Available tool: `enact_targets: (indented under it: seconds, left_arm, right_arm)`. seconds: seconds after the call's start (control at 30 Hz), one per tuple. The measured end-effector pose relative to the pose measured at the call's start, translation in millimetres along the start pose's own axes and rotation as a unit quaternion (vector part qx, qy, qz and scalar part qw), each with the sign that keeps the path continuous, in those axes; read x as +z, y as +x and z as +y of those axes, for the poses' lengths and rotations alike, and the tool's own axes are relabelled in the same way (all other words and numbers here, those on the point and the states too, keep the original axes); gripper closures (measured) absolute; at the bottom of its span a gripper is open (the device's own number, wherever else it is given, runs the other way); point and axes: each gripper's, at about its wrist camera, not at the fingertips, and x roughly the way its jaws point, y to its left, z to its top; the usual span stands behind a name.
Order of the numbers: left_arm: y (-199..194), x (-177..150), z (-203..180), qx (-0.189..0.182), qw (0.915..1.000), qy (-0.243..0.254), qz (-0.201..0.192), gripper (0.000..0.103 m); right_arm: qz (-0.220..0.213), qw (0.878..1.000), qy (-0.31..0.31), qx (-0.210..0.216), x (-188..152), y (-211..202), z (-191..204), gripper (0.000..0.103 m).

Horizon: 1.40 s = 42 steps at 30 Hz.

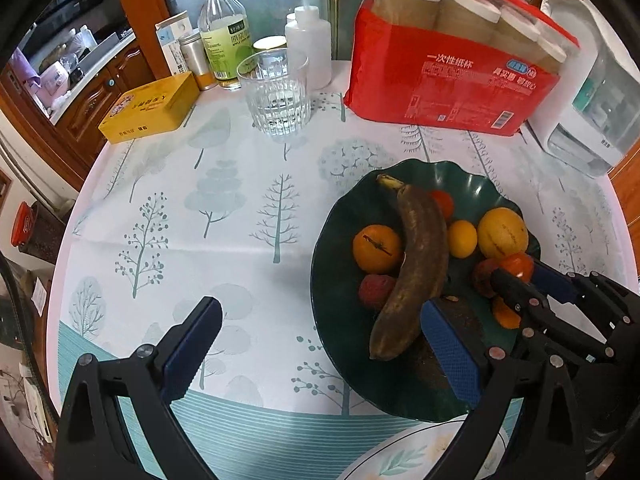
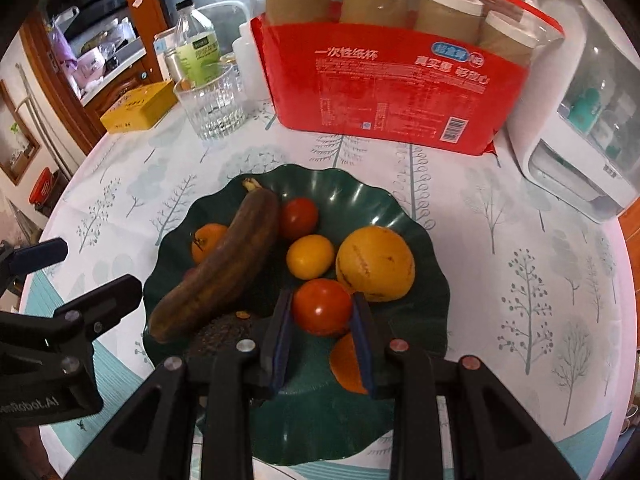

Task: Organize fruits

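Observation:
A dark green wavy bowl (image 2: 360, 192) holds a brown overripe banana (image 2: 224, 264), a tangerine (image 2: 206, 240), a small yellow fruit (image 2: 310, 256), a large yellow fruit (image 2: 376, 264) and a red tomato (image 2: 298, 218) at the back. My right gripper (image 2: 322, 298) is shut on a second red tomato (image 2: 322, 310) just above the bowl's near part, with an orange fruit (image 2: 346, 364) under it. My left gripper (image 1: 326, 344) is open and holds nothing. Its right finger (image 1: 452, 352) is over the bowl (image 1: 472, 188), beside the banana's (image 1: 416, 268) near end. A reddish lychee-like fruit (image 1: 376, 288) lies left of the banana.
Behind the bowl stand a red pack of paper cups (image 1: 448, 84), a ribbed glass (image 1: 276, 92), a yellow tin (image 1: 152, 106), bottles (image 1: 224, 36) and a white appliance (image 1: 588, 92). A white flowered plate (image 1: 400, 456) shows at the near edge of the tree-patterned tablecloth (image 1: 220, 220).

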Motion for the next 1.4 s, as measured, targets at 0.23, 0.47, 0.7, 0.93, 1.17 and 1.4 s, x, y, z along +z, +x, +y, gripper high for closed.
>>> enact_targets:
  seconds: [0.23, 0.47, 0.7, 0.93, 1.17, 1.4]
  left_arm:
    - [3, -1, 3, -0.002, 1.0000, -0.002, 0.004, 0.004]
    - [-5, -3, 8, -0.006, 0.9999, -0.010, -0.002, 0.004]
    - [-19, -8, 12, -0.011, 0.9998, -0.013, -0.013, 0.004]
    - [-35, -30, 15, -0.040, 0.9980, -0.031, -0.038, 0.004]
    - [-45, -74, 8, -0.045, 0.9976, -0.020, -0.049, 0.004]
    - [-65, -127, 5, -0.047, 0.9979, -0.008, -0.043, 0.004]
  right_arm:
    - [-0.016, 0.999, -0.020, -0.025, -2, -3, 8, 0.057]
    - [-0.024, 0.999, -0.016, -0.026, -1, -9, 7, 0.057]
    - [-0.033, 0.999, -0.006, -0.028, -3, -21, 5, 0.057]
    - [-0.046, 0.998, 0.010, -0.034, -23, -38, 5, 0.057]
    - [-0.035, 0.998, 0.047, -0.026, -71, -45, 5, 0.057]
    - [-0.011, 0.997, 0.074, -0.019, -138, -58, 12, 0.057]
